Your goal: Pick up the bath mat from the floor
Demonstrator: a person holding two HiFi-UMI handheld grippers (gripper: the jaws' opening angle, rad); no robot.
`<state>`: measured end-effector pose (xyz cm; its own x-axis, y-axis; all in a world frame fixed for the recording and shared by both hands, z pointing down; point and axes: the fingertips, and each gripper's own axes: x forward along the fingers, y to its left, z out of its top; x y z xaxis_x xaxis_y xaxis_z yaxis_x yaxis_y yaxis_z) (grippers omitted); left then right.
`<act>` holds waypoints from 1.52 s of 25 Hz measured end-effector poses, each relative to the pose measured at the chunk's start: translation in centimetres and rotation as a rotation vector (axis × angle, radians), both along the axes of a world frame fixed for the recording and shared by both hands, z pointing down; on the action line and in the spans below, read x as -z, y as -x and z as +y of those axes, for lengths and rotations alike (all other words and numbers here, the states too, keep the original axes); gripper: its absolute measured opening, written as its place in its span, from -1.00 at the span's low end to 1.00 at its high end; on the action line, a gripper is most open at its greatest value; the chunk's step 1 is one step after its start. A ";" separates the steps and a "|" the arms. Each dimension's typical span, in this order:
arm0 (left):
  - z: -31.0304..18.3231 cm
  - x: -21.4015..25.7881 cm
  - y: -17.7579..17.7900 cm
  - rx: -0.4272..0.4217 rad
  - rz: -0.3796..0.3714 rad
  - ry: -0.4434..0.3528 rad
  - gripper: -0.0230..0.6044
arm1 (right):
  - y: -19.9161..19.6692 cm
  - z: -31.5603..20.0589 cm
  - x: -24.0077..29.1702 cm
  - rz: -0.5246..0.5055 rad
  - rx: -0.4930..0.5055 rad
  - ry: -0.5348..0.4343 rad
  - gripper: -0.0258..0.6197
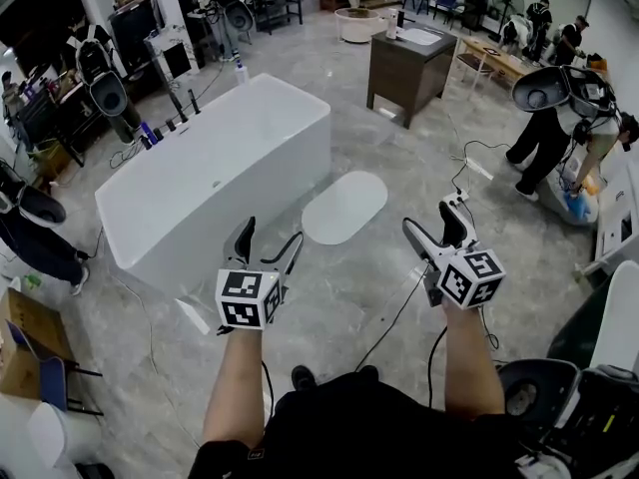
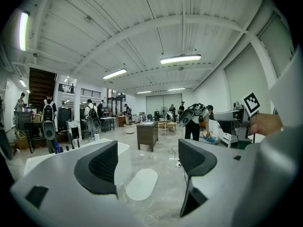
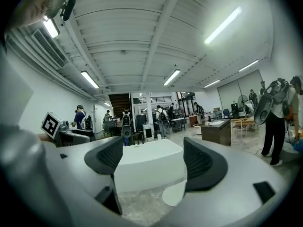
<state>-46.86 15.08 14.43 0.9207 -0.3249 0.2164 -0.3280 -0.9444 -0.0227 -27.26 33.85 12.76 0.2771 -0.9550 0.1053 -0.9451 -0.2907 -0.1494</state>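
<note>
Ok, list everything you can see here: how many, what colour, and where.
floor: one, grey marbled, all around
bath mat: one, white, oval, flat on the floor beside the bathtub
bathtub: one, white, left of the mat
cabinet: one, dark brown with a white top, beyond the mat
cable: one, black, on the floor by the right gripper
person: one, dark trousers, bent over at the right edge
cardboard box: one, brown, lower left
left gripper: one, black jaws apart, empty
right gripper: one, black jaws apart, empty
</note>
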 end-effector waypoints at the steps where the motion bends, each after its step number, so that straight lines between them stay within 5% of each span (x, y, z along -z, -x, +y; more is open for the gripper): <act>1: 0.0 -0.1 0.0 0.000 -0.001 0.006 0.37 | 0.0 0.1 -0.1 -0.002 0.000 0.002 0.32; 11: 1.2 -0.4 -0.7 0.009 0.009 0.018 0.60 | -0.2 1.4 -0.6 -0.007 -0.001 -0.009 0.76; 26: 5.4 1.6 -4.2 0.065 0.041 -0.008 0.66 | -4.0 6.6 0.0 -0.026 0.025 -0.029 0.89; 38: 7.9 0.4 -5.4 0.048 0.037 0.008 0.66 | -4.9 9.6 -2.1 -0.137 0.037 -0.065 0.89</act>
